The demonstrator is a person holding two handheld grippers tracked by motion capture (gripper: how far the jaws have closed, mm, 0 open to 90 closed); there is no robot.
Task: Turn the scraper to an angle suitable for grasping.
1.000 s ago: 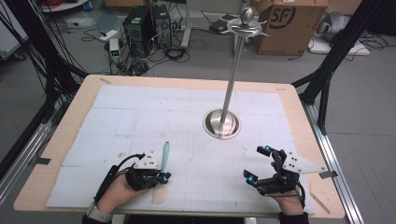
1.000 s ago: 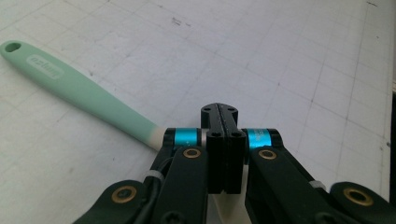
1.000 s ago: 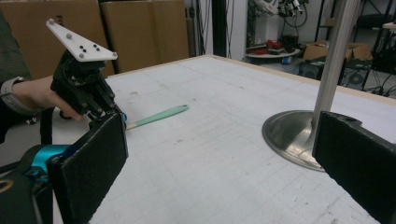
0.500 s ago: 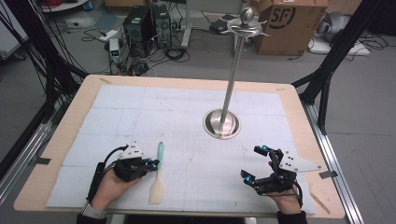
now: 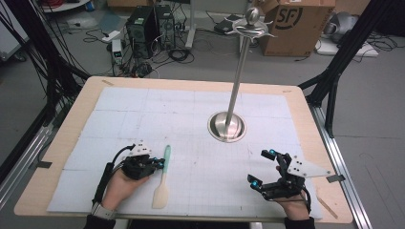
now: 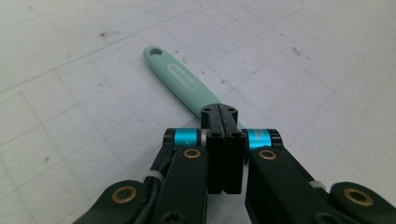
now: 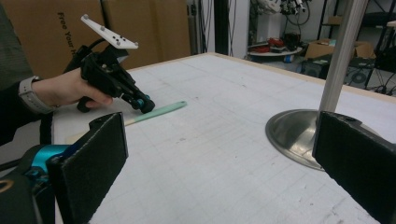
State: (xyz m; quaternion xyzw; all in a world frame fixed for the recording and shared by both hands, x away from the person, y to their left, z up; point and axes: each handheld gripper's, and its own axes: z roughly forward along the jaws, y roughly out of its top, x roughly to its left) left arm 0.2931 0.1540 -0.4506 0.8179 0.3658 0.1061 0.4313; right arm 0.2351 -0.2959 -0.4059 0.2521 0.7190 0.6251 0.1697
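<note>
The counter [image 5: 86, 109], covered with a white gridded mat [image 5: 191, 138], takes up the middle of the high view. A tall steel stand [image 5: 228, 125] rises right of centre on a round base. At lower right the right gripper [image 5: 264, 168] sits on the mat with jaws spread wide, holding nothing. At lower left the left gripper [image 5: 158, 163] has its jaws pressed together, empty, just beside the mint-handled spatula [image 5: 163, 177], which lies flat on the mat.
</note>
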